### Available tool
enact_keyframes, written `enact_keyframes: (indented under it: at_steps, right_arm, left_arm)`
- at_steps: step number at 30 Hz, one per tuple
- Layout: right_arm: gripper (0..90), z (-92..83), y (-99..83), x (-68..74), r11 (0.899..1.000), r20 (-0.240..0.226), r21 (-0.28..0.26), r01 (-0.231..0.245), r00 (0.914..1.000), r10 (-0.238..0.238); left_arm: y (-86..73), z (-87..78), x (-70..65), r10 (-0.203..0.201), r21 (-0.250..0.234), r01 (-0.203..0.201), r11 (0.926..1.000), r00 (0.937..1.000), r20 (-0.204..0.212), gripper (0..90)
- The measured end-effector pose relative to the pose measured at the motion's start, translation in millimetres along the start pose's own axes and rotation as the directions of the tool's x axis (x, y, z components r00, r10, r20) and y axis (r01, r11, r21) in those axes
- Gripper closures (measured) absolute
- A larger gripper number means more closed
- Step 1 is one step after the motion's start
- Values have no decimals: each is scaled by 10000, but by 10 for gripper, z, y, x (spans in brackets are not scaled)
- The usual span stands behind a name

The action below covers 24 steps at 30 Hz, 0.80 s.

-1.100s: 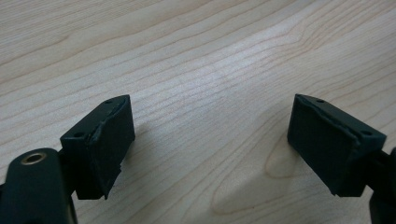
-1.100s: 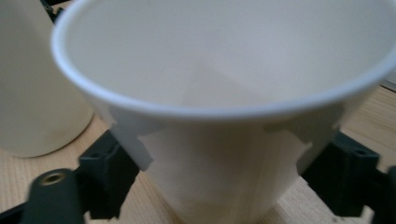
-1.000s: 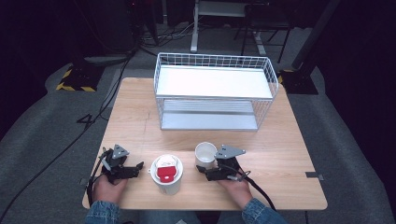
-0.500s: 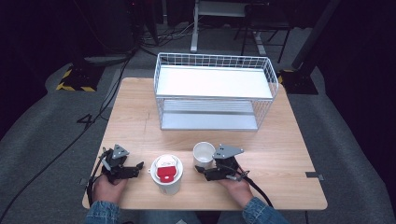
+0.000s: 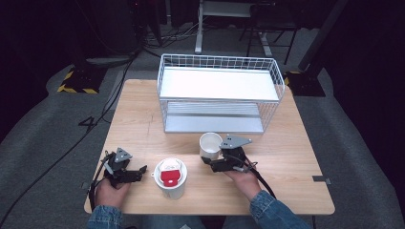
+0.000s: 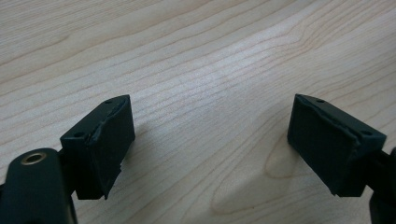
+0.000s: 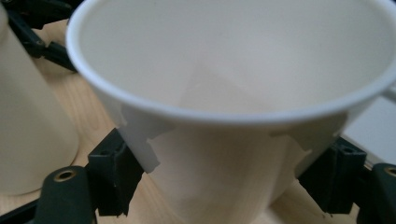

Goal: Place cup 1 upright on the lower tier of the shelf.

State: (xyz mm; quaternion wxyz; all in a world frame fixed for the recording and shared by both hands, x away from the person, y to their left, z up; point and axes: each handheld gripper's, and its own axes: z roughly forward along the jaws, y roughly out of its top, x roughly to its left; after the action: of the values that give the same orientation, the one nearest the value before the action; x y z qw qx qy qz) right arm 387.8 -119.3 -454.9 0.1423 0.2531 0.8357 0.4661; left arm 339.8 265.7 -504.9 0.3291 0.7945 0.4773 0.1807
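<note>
High view: right gripper (image 5: 206, 161) has the empty white cup (image 5: 210, 144) clamped between its fingers, just in front of the wire basket (image 5: 219, 93) on the desk (image 5: 291, 157). Right gripper view: cup (image 7: 233, 93) sits between both fingers (image 7: 114, 170), pads pressed on the wall below the rim, and the thin wall looks a bit creased at the contact, so the grip is firm and the cup is held. Likely step is carrying the cup, maybe to the basket shelf or toward the second cup (image 5: 171, 179) with the red item inside, which stands off the left finger side; can't tell which. To do it well: keep the cup upright, don't squeeze harder, the wall is flimsy and tapers so it can slip downward. Cup is plain white, conical, rolled rim, nothing inside. Left gripper (image 5: 136, 172) rests low over the desk, fingers (image 6: 100, 144) spread wide, only bare wood between them.
</note>
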Motion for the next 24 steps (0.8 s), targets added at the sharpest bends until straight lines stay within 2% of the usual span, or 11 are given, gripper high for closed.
enact_keyframes:
  at_steps: [13,20,23,24]
  right_arm:
    - [237,14,112,-292,9988,794,-132,-467,9957,476]
    - [236,25,146,-484,9975,1314,-147,-697,9888,710]
    - [236,36,157,-604,9954,1613,-241,-925,9823,952]
    - [236,36,157,-604,9954,1613,-241,-925,9823,952]
  left_arm:
    - [0,0,1,5,-1,-5,10000,10000,-3,155]
    - [0,0,1,7,1,-7,10000,10000,-4,155]
    - [0,0,1,6,0,-6,10000,10000,-2,155]
    - [0,0,0,2,-3,-2,10000,10000,-2,155]
